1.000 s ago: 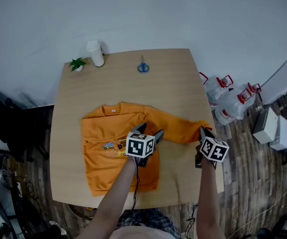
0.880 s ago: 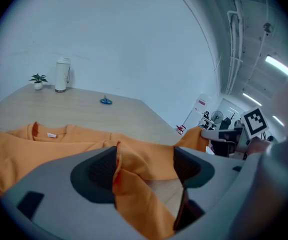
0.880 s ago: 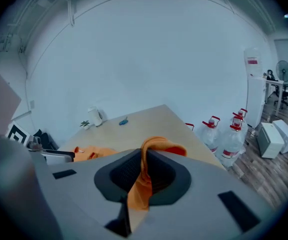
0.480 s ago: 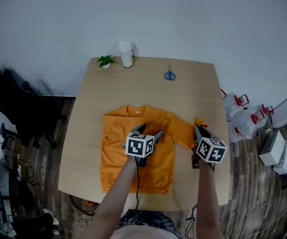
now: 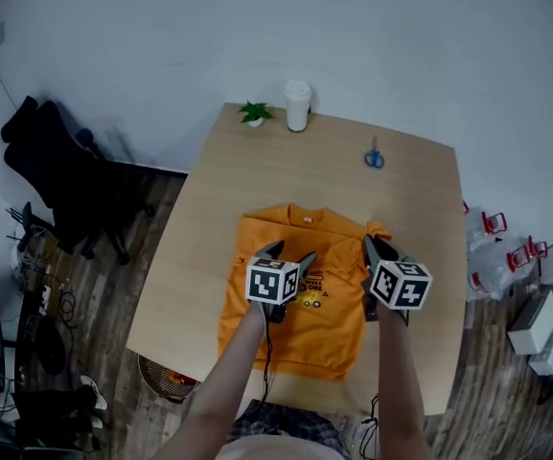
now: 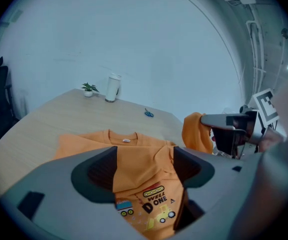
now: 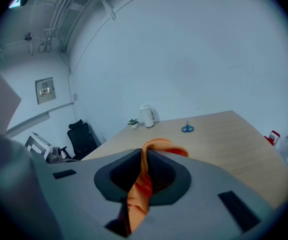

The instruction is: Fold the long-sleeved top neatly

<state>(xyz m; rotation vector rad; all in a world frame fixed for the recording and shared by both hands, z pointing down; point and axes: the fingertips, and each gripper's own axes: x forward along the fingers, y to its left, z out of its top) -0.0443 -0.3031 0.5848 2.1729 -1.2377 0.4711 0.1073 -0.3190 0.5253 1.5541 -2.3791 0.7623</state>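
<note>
**Sleeve fold in hand, cuff lifted at the right side**

Head view: the orange top (image 5: pixel 295 314) lies flat on the table (image 5: pixel 209 218), with the print up and the collar away from the person. The right gripper (image 5: pixel 376 249) holds the cuff (image 5: pixel 380 229) of one sleeve, raised above the right edge of the top. The left gripper (image 5: pixel 288 254) hovers over the middle of the top, near the print.

Left gripper view: its jaws stand wide apart and pinch nothing; the chest of the top shows below them. The other gripper is at the right, with the orange cuff hanging from it.

Right gripper view: the jaws are clamped on the sleeve cloth, which runs up between the pads and curls over their tips.

I judge that the step in hand is folding this sleeve inward over the body. The next move calls for carrying the cuff across and laying it smooth before letting go. The free gripper may need to hold the body down so that it does not slide
</note>
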